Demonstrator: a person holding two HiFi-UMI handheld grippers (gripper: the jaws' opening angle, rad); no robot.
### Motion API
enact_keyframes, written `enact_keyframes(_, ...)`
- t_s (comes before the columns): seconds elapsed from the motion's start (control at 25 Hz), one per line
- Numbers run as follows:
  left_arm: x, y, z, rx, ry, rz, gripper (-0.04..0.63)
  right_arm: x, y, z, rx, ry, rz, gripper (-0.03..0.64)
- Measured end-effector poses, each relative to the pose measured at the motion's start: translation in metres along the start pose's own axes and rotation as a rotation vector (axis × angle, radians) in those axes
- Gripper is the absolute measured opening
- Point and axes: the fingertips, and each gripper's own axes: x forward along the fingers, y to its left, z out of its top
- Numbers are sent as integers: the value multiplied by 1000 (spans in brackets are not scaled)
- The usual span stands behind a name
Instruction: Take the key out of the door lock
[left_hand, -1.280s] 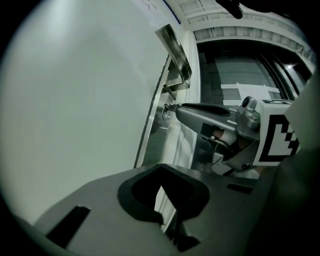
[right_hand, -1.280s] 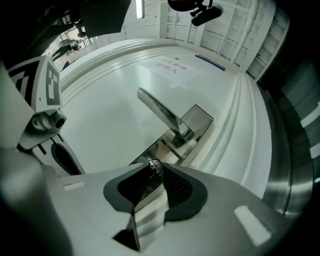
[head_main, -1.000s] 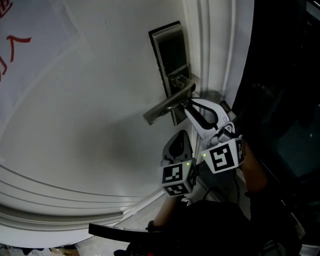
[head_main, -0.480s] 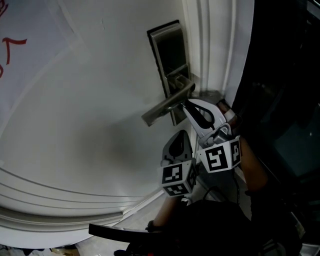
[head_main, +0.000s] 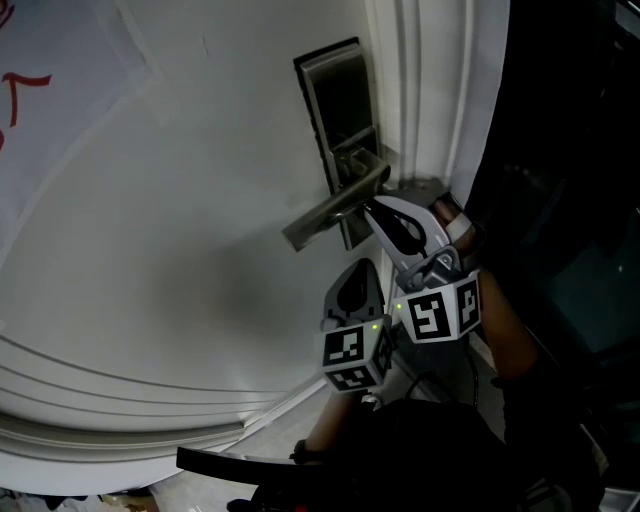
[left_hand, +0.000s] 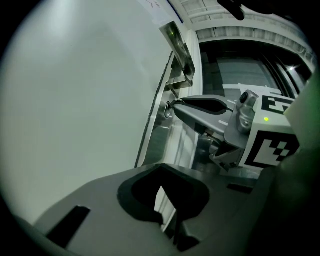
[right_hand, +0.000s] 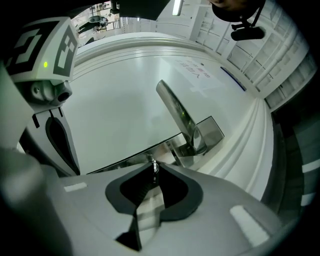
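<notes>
On the white door, the steel lock plate (head_main: 340, 110) carries a lever handle (head_main: 335, 212). My right gripper (head_main: 369, 205) reaches in under the handle, its tip against the plate's lower part. In the right gripper view the jaws meet on a small metal key (right_hand: 154, 165) that sticks out of the plate (right_hand: 210, 130) below the handle (right_hand: 175, 107). The left gripper view shows that tip (left_hand: 172, 104) side on, with the key's ring (left_hand: 166, 107) at it. My left gripper (head_main: 364, 268) hangs lower, just left of the right one, shut and holding nothing.
A raised white door frame (head_main: 420, 90) runs right of the lock plate, with a dark opening (head_main: 570, 200) beyond it. A paper with red marks (head_main: 20, 90) is stuck on the door at the upper left. Curved mouldings (head_main: 120, 410) cross the door's lower part.
My right gripper has shifted slightly left and up, closer under the handle. The left gripper has stayed in place.
</notes>
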Motion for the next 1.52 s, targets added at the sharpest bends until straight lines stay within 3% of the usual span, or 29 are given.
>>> enact_keyframes(0.8, 0, -1, -1, -14, 2, 4, 0, 0, 4, 0, -42, 5, 56, 14)
enact_keyframes(1.52, 2, -3, -4, -30, 20, 0, 0, 0, 7, -1, -267, 14, 92, 11)
